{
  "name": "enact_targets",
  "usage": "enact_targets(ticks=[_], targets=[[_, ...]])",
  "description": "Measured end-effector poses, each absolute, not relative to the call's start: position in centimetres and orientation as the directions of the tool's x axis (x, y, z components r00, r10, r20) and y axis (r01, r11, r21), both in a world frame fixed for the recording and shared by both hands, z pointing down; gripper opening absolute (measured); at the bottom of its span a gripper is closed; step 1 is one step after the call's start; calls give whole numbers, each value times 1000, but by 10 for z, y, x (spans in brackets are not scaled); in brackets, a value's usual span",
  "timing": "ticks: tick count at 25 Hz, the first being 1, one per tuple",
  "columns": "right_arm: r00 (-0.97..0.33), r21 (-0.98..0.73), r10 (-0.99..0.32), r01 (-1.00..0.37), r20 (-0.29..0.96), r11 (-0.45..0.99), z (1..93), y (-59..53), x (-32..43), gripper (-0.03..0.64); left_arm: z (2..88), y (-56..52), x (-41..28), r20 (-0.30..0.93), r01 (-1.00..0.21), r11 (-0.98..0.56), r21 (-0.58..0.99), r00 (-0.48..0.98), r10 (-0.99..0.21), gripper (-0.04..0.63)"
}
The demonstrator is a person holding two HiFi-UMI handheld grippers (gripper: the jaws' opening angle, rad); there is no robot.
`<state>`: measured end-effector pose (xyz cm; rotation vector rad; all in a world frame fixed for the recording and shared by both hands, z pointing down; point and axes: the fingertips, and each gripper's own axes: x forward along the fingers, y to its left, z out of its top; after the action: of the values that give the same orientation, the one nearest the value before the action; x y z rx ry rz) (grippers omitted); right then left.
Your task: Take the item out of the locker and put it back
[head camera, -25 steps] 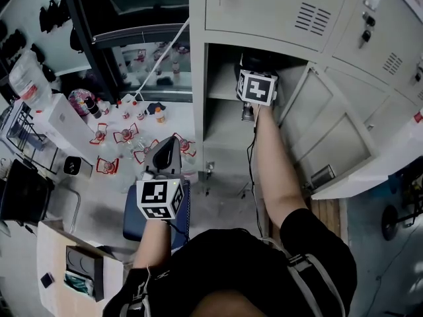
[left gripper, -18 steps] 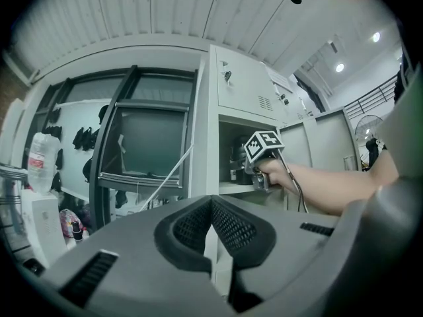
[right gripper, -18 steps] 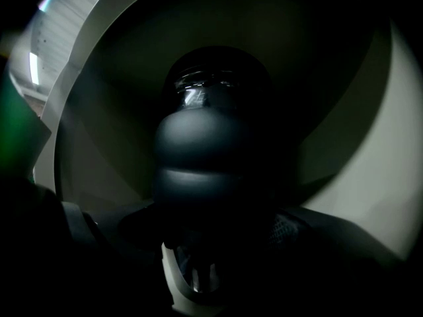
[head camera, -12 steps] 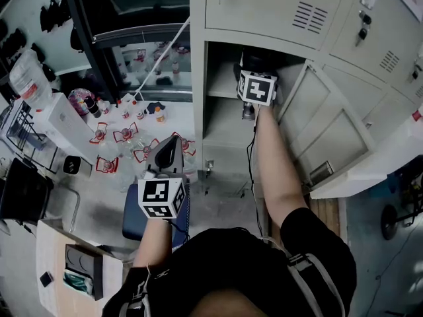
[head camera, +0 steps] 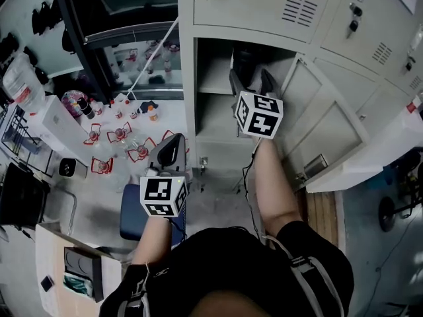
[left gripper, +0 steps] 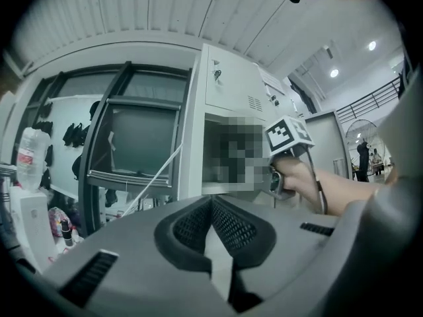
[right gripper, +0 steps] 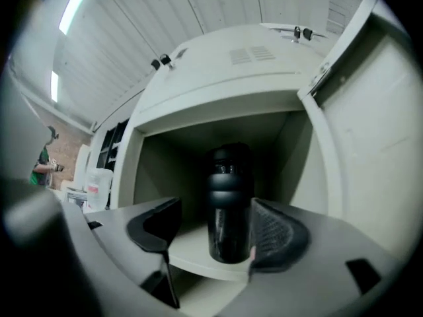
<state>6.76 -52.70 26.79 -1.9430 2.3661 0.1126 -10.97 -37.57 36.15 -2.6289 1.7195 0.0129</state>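
My right gripper [head camera: 250,80] has come back out of the locker [head camera: 188,78]. A moment ago its marker cube sat right in the mouth of the upper compartment; now both fingers are clear of the front edge. The jaws have just been narrowing a little, but they are released and wide apart. The black flask [right gripper: 228,203] shows through the gap beyond the tips, and neither pad presses on it.

The flask stands upright on the upper shelf [right gripper: 188,246], near the shelf's front edge and roughly midway between the side walls. I take that to mean it is back in place and let go, so the put-back half looks done or nearly so. I would not swear this isn't just a pause between passes.

My left gripper [left gripper: 211,207] hangs low and well to the left of the locker, its jaws clenched together on nothing.

From the head view the flask is only a dark shape in shadow behind the right fingers. The left gripper view shows nothing of the compartment's inside. I can't read any print on the flask, nor tell what the lower compartment holds.
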Motion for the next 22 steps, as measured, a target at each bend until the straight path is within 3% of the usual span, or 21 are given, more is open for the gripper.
enact_targets(ticks=[5,6,22], targets=[[-200,-113,-958,-967,-205,226,271,-463,79,37,364,-377,-95,-1,-902,-431,10,431,-902,12],[-199,-114,-955,-967,-219,227,274,-452,81,14,364,-377,-92,-1,-899,-437,9,437,-899,12],[-249,-96,-960,-960,-129,262,332,-389,88,11,367,-359,-61,12,-882,-472,-7,472,-882,12]])
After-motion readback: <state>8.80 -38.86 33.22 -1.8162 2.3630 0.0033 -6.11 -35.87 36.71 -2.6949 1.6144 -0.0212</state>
